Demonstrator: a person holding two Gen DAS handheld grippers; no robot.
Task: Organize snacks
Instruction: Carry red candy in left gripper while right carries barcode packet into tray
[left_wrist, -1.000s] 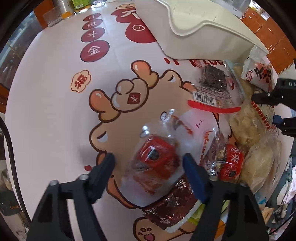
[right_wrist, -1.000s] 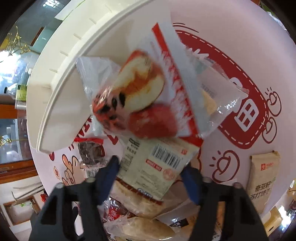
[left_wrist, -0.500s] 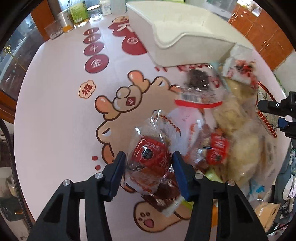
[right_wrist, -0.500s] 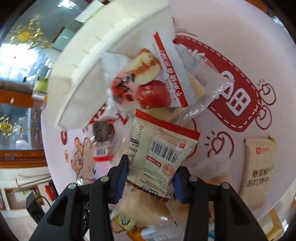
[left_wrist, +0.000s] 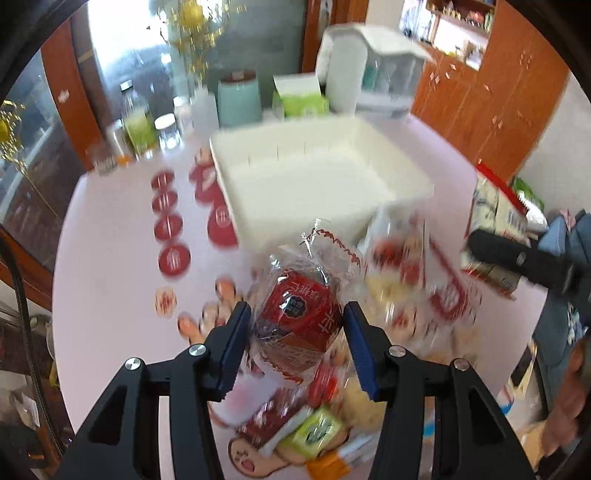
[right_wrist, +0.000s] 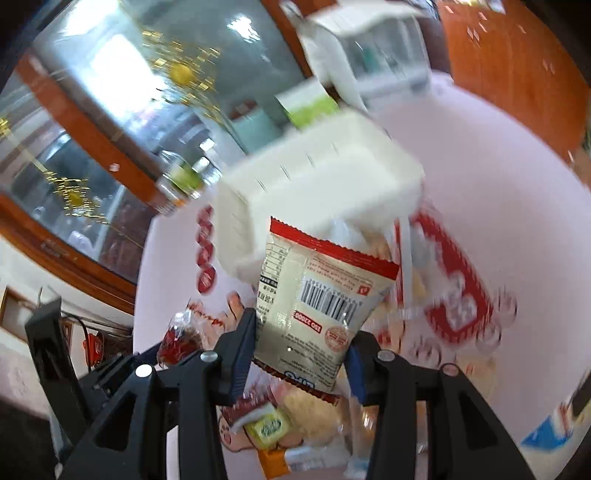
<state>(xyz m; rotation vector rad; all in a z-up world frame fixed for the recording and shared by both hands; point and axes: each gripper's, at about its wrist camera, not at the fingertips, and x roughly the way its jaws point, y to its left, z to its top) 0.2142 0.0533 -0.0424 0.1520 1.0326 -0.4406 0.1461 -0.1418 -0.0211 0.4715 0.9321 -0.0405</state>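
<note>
My left gripper (left_wrist: 297, 345) is shut on a clear snack packet with a red label (left_wrist: 299, 310), held up above the table. My right gripper (right_wrist: 301, 354) is shut on a cream packet with a red top edge and a barcode (right_wrist: 317, 299), also lifted. In the left wrist view that cream packet (left_wrist: 495, 218) and the right gripper's black body show at the right edge. A white rectangular bin (left_wrist: 314, 177) stands on the table beyond both packets; its inside looks bare. In the right wrist view the white bin (right_wrist: 314, 181) is behind the cream packet.
A heap of other snack packets (left_wrist: 406, 295) lies on the pink printed tablecloth (left_wrist: 110, 258) under and right of my grippers. Jars, a teal canister (left_wrist: 238, 99), a green box and a white appliance stand at the far table edge. Wooden cabinets rise at the right.
Both grippers closed on their packets and rose off the table with them. The views tilted up, so the bin's inside and the far end of the room came into sight.
</note>
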